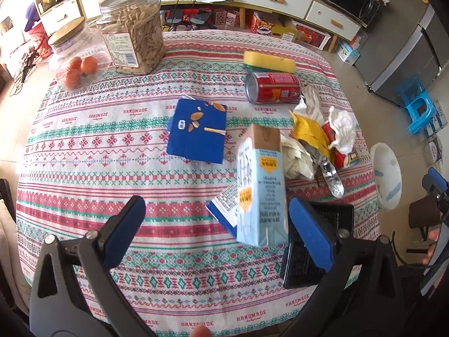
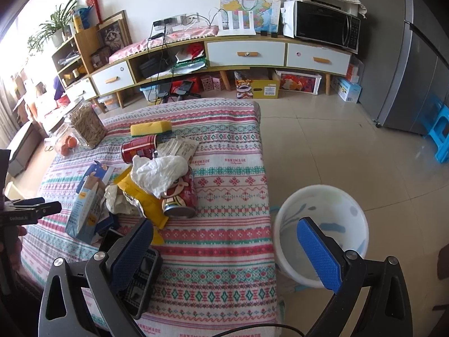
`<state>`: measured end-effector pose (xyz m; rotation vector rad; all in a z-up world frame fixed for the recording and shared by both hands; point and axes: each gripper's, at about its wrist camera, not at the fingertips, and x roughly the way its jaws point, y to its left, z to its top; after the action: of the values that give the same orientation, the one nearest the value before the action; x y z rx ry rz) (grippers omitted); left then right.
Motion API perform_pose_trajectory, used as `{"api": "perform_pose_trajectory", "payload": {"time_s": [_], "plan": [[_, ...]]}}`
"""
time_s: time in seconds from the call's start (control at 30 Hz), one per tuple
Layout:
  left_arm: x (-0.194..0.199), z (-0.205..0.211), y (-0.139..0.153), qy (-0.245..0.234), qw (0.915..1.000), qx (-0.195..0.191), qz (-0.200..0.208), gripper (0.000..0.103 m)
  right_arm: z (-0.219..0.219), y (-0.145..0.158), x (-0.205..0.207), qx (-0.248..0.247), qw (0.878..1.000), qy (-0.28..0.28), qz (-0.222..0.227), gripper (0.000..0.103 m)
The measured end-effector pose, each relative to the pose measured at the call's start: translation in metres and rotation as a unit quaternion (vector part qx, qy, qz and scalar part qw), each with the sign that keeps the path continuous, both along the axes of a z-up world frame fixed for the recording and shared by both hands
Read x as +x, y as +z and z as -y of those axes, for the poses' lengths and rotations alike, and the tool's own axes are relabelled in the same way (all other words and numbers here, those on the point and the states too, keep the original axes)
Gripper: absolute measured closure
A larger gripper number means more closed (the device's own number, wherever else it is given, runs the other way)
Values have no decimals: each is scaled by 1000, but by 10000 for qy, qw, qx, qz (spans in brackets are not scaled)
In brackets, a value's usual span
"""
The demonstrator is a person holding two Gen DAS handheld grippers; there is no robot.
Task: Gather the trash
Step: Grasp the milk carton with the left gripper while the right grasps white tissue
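Blue pads line both grippers, and both stand with their fingers spread wide and nothing between them. The left gripper (image 1: 216, 219) hangs low over the patterned tablecloth (image 1: 84, 196), its right pad just beside the pale blue carton (image 1: 261, 185) that stands tilted on the cloth. The right gripper (image 2: 227, 247) sits at the table's near corner, one finger over the black remote-like device (image 2: 140, 283), the other out over the white bucket (image 2: 322, 205) on the floor just off the table's edge.

Taking the pale blue carton as the landmark: the dark blue carton (image 1: 196, 132) lies flat beyond it and to its left, apart from it. Right beside it, on its right, is the heap of trash: crumpled paper (image 1: 297, 157), a yellow wrapper (image 1: 308, 129), a white plastic bag (image 2: 160, 174) draped over a red can (image 2: 179, 193) lying on its side. Farther behind the carton another red can (image 1: 272, 87) lies on its side, touching or nearly touching a yellow sponge (image 1: 269, 61) behind it. Well away to the far left stand a jar of seeds (image 1: 132, 33) and a lidded jar (image 1: 75, 53) with small orange fruit.
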<state>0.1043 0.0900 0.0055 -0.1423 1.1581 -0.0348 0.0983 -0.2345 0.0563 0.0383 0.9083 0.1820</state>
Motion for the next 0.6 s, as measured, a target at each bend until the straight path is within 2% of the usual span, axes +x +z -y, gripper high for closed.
{"api": "perform_pose_trajectory", "payload": {"time_s": [0.13,0.23,0.37,0.4,0.43,0.6], "plan": [[13,8,-9,-200,9979,-594,-155,2,-11,-1,22,114,9999,107,-74,0],[23,23,-29,-391,9967,-609,-375,11,-16,-15,33,184,9996,73,-211,0],[32,31,-54,-452,9895,-1103,-816,37,-21,-39,48,292,9978,119,-586,0],[34,31,-55,-466,9881,-1211,-827,45,-24,-41,52,288,9976,132,-624,0],[34,31,-55,-482,9880,-1234,-797,49,-25,-43,56,293,9974,134,-647,0],[31,22,-41,-419,9920,-1104,-435,50,-43,-45,74,435,9960,293,-727,0]]}}
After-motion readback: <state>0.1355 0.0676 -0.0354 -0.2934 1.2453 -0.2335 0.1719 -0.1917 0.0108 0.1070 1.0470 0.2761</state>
